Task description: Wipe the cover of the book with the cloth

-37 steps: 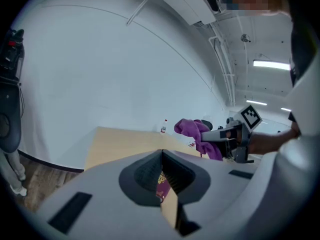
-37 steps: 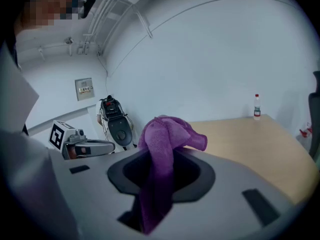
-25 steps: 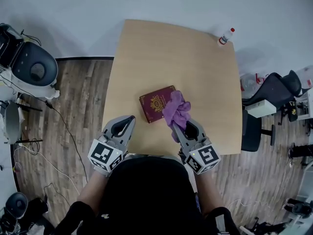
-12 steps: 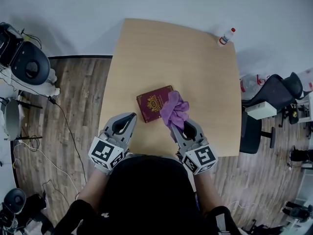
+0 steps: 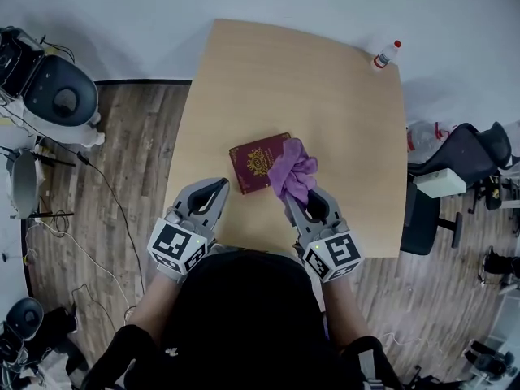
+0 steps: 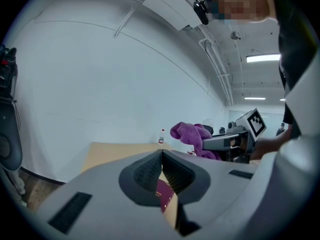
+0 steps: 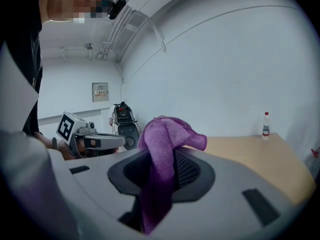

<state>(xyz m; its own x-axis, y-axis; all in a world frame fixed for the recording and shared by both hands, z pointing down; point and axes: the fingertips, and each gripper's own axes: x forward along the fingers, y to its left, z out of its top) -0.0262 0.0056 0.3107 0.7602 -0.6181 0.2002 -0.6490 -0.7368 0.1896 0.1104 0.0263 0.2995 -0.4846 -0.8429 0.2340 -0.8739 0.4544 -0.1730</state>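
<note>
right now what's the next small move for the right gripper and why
Probably lower the right gripper a little and sweep the cloth to the left across the book. The cloth is clamped in its jaws and bunched over the book's right edge, while most of the maroon cover lies bare beside it. The left gripper is shut, empty and off the book.

The cloth (image 5: 292, 173) hides the right edge of the book (image 5: 256, 162); the bottle (image 5: 387, 54) far beyond it is unreadably small.

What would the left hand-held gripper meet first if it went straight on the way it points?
Probably the book: the left hand-held gripper aims at its near edge, though its height above the surface is unclear.
</note>
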